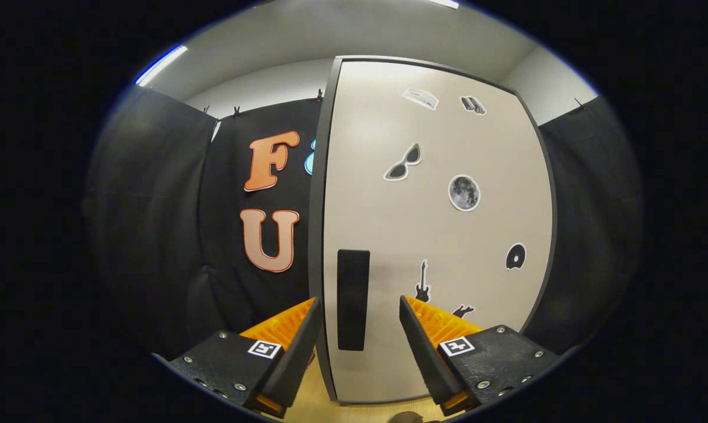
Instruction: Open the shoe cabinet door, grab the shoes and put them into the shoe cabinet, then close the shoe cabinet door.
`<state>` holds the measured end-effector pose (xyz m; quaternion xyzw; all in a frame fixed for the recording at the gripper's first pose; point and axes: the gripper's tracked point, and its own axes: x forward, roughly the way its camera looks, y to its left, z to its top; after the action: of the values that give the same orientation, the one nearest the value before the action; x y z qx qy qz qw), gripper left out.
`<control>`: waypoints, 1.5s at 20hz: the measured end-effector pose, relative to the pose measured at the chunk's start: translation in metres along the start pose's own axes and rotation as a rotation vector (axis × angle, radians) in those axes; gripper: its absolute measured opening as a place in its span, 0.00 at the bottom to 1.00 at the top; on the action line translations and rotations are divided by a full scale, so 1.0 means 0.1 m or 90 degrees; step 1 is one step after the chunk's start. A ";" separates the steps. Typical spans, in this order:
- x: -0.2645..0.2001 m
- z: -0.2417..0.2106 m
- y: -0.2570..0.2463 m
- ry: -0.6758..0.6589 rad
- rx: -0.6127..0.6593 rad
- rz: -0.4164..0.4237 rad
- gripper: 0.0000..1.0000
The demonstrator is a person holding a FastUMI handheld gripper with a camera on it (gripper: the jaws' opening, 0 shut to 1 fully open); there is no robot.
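Note:
The shoe cabinet point(436, 235) stands straight ahead, its pale door point(389, 176) closed and dotted with small stickers. A black upright handle point(353, 299) sits low on the door near its left edge. My gripper point(358, 306) is open, its fingers spread to either side of that handle, with the handle just beyond the tips. Nothing is held between the fingers. A small dark rounded thing point(405, 417) peeks in below the fingers on the floor; I cannot tell what it is.
Black cloth walls point(154, 223) hang to the left and right of the cabinet. A strip of light wooden floor point(312, 399) shows under the gripper. The cabinet's dark left side edge point(317, 235) runs top to bottom.

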<state>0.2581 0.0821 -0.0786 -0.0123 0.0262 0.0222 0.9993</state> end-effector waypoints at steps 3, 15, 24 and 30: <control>0.19 -0.06 -0.01 0.007 -0.001 -0.005 0.75; 0.43 -0.14 0.10 0.003 -0.045 -0.017 0.38; 0.41 -0.14 0.09 0.027 0.002 0.009 0.26; 0.23 -0.13 0.08 0.039 0.015 0.017 0.21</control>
<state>0.2797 0.0906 -0.0932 -0.0006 0.0570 0.0351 0.9978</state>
